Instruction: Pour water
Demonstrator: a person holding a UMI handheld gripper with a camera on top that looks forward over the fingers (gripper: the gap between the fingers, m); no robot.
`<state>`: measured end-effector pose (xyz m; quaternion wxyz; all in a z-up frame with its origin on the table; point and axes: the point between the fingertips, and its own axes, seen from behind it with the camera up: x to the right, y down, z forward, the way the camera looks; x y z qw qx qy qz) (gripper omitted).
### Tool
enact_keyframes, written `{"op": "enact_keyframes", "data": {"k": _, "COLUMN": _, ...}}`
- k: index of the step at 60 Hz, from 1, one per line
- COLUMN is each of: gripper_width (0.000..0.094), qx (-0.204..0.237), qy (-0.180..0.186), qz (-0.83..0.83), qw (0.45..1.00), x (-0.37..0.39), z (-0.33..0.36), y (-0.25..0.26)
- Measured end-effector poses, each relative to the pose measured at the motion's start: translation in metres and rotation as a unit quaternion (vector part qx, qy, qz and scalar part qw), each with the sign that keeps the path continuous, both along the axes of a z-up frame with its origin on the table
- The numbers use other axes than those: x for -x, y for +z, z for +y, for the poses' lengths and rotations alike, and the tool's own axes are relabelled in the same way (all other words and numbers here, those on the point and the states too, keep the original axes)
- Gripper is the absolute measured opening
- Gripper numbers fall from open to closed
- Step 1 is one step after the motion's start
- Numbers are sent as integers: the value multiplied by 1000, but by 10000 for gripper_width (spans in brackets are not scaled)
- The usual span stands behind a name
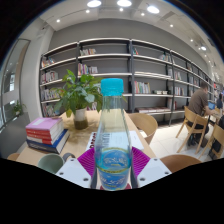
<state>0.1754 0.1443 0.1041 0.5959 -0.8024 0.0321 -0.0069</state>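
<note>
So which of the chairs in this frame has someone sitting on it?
The wooden chair far off by the bookshelves, where a person sits. The other chairs, just beyond the bottle standing between the jaws, are unoccupied.

A light wooden table (85, 128) carries the scene. On it lies a stack of books (46, 131), with red covers on top and blue ones beneath, near the table's edge. Beside the stack, farther back, a potted green plant (77, 96) stands on the tabletop in a pale pot. A grey-green bowl (50, 162) sits just in front of the books.
</note>
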Motion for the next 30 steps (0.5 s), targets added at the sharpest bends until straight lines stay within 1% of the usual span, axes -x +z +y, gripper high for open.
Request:
{"op": "enact_keyframes", "data": {"k": 6, "gripper_width": 477, "qx": 23, "qy": 8, "qz": -1, "qw": 1000, "x": 1, "z": -4, "y": -34}}
{"op": "enact_keyframes", "data": {"k": 7, "gripper_width": 535, "qx": 24, "qy": 11, "qz": -5, "qw": 1000, "x": 4, "z": -7, "y": -41}}
{"op": "enact_keyframes", "data": {"k": 8, "gripper_width": 481, "qx": 9, "qy": 11, "qz": -6, "qw": 1000, "x": 6, "z": -9, "y": -24}}
{"op": "enact_keyframes", "data": {"k": 18, "gripper_width": 490, "qx": -11, "qy": 3, "qz": -7, "qw": 1000, "x": 5, "z": -10, "y": -24}}
{"op": "enact_keyframes", "data": {"k": 27, "gripper_width": 561, "qx": -15, "qy": 3, "qz": 1, "qw": 1000, "x": 4, "z": -8, "y": -26}}
{"op": "enact_keyframes", "data": {"k": 30, "gripper_width": 614, "qx": -3, "qy": -1, "qz": -5, "qw": 1000, "x": 2, "z": -12, "y": -28}}
